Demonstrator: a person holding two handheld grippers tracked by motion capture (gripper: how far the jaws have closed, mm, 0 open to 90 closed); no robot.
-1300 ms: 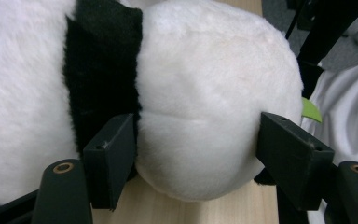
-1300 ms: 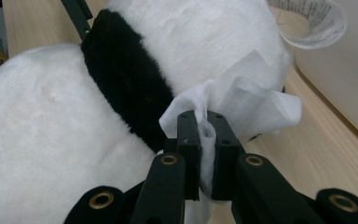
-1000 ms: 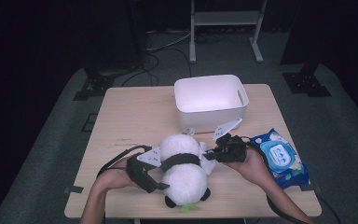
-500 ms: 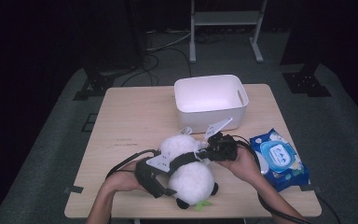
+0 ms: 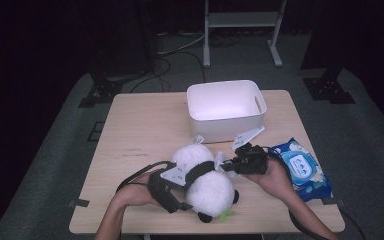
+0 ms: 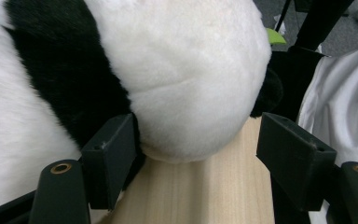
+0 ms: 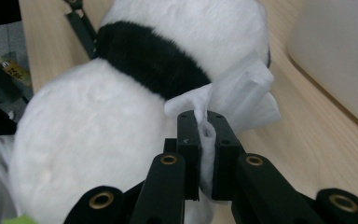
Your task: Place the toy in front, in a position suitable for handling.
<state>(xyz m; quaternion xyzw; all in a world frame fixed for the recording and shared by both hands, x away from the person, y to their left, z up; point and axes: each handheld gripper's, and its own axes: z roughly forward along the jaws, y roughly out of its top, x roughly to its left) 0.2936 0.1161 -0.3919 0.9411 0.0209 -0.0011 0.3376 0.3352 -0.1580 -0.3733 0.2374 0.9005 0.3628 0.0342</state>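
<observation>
Panda plush lies on counter, just in front of white bin.
Right gripper: jaws clamped on white wipe, wipe pressed against panda's flank near black band.
Left gripper: jaws wide, straddling panda's underside; one jaw touches black fur, other clear of it.
In high view left gripper sits at panda's near-left side; contact there hard to judge.
Blue wipes pack lies right of panda, partly under right hand.

On the table, the bin stands behind the plush panda, wipes pack to its right.
</observation>
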